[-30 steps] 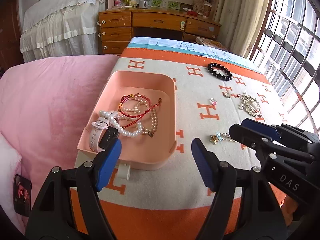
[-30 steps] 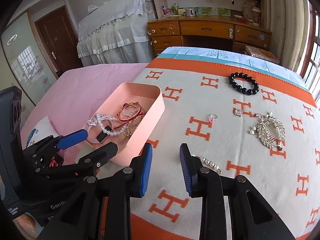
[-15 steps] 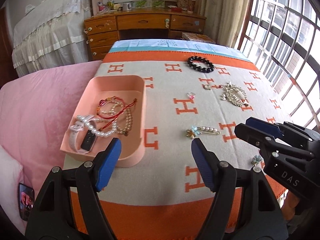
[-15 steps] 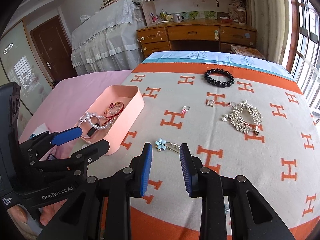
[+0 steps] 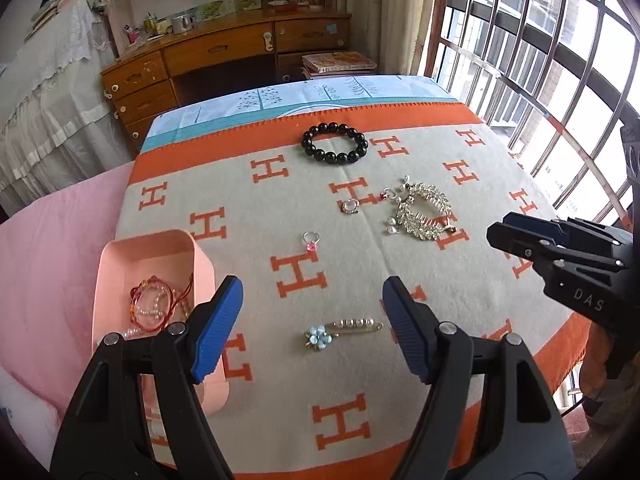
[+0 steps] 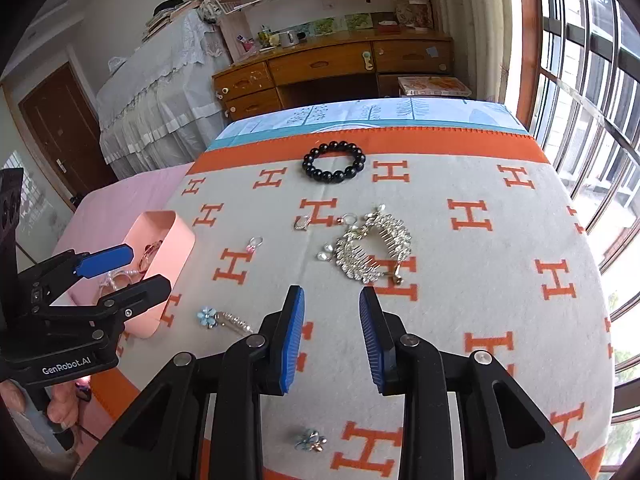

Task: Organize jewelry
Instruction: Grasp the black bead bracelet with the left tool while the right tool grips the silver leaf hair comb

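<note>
nearest the left wrist camera, the left gripper (image 5: 312, 316) stands wide open with nothing between its blue pads, framing a pearl hair pin with a blue flower (image 5: 338, 331) lying on the h-patterned blanket (image 5: 460, 288); the pink tray (image 5: 202, 258) of bracelets sits at its nine o'clock. the right gripper (image 6: 331, 334) is open by a narrow gap and empty, with a small blue flower clip (image 6: 311, 440) under it at six o'clock. farther off lie a pink-stone ring (image 5: 311, 241), a small silver ring (image 5: 351, 205), a rhinestone hair comb (image 6: 370, 254) at twelve o'clock of the right gripper, then a black bead bracelet (image 6: 334, 161) near the blanket's far orange border.
</note>
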`<action>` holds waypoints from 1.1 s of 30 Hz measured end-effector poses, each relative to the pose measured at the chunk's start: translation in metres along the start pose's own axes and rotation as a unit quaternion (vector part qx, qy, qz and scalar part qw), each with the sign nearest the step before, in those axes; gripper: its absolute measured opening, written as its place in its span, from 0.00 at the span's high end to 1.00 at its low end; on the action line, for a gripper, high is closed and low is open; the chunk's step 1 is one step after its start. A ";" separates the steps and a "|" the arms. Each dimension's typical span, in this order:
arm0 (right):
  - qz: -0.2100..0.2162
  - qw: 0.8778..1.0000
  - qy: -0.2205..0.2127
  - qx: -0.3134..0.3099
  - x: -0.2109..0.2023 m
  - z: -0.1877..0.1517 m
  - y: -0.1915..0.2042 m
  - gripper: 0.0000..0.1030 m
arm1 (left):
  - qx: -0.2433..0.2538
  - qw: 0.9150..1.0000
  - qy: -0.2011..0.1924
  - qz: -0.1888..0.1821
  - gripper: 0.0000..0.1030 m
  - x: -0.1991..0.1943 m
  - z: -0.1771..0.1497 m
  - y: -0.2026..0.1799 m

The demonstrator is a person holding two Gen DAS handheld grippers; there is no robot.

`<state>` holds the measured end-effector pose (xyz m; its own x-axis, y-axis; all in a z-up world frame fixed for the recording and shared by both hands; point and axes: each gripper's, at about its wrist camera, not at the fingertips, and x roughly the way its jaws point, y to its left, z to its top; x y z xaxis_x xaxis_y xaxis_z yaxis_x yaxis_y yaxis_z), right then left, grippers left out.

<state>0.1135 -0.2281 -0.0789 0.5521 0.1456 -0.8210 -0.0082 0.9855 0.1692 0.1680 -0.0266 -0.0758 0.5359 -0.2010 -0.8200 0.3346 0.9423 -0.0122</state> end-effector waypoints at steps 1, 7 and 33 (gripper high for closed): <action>0.001 1.000 -0.002 0.003 -0.001 0.008 -0.006 0.72 | 0.004 1.000 0.004 -0.002 0.32 0.003 0.008 -0.001; -0.006 1.000 -0.011 0.013 -0.001 0.060 -0.038 0.62 | -0.002 1.000 0.021 -0.001 0.32 0.027 0.066 0.001; -0.014 0.983 0.170 -0.073 0.153 0.080 -0.059 0.62 | -0.072 0.986 0.142 0.039 0.32 0.250 0.170 0.030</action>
<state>0.2648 -0.2709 -0.1708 0.2433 0.1154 -0.9631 -0.1298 0.9878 0.0856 0.4435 -0.0938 -0.1836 0.3104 -0.0626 -0.9485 0.1760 0.9844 -0.0073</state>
